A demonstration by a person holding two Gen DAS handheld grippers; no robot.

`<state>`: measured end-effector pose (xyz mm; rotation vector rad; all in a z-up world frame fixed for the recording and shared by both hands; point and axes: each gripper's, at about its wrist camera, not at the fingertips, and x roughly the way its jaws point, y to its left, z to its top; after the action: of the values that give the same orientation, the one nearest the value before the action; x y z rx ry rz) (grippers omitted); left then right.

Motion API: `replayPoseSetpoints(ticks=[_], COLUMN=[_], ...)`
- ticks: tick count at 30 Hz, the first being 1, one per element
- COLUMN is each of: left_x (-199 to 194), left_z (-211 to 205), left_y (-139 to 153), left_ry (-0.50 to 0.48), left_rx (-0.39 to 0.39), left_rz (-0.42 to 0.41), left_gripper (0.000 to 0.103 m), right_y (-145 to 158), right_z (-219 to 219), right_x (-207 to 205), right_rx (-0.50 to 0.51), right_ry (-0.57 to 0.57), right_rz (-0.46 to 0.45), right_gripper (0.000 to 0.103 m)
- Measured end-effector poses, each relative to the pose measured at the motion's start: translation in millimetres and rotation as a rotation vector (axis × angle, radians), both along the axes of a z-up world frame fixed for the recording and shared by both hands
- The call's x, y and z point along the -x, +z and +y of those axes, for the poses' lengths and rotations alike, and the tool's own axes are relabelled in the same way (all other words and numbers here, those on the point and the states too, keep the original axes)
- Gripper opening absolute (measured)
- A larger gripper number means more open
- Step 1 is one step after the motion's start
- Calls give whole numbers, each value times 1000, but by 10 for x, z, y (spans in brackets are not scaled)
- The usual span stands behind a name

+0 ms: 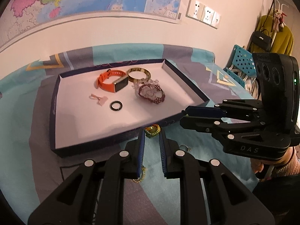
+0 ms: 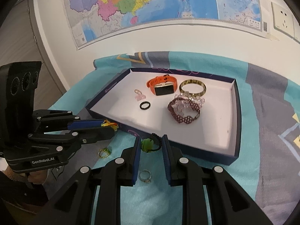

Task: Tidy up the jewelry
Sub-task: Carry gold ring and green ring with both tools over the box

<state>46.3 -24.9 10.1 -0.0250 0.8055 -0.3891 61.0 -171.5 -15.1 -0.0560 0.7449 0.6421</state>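
Observation:
My left gripper (image 1: 151,132) is shut on a small yellow, green and orange braided piece (image 1: 152,130), held just above the tray's near wall; the right wrist view shows this left gripper (image 2: 112,126) at the left with the braided piece (image 2: 109,124) at its tips. My right gripper (image 2: 151,138) is shut on a green jade pendant with a black cord (image 2: 147,144) in front of the tray (image 2: 237,112). Seen from the left wrist, the right gripper (image 1: 184,114) hovers at the tray's right corner. In the tray lie an orange watch (image 2: 162,85), a gold bangle (image 2: 193,88), beaded bracelets (image 2: 184,108), a black ring (image 2: 145,105) and a pink charm (image 2: 139,94).
A gold-green ring (image 2: 104,152) and a silver ring (image 2: 145,176) lie on the teal and purple cloth (image 2: 262,150) near my fingers. A gold chain (image 1: 140,177) lies under my left fingers. A wall with a map stands behind. A blue crate (image 1: 241,63) stands far right.

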Motion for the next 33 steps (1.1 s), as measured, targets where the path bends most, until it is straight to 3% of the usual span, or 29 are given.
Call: replayPoseSetpoints(ticks=[33], left_x=[-280], left_z=[119], left_y=[103], left_ry=[62], left_rx=[-10], left_rz=[-28], left_gripper=[16], right_y=[94], right_z=[61], right_x=[-341], right_rx=[13], right_ry=[-9], right_rz=[-36], right_gripper=[21])
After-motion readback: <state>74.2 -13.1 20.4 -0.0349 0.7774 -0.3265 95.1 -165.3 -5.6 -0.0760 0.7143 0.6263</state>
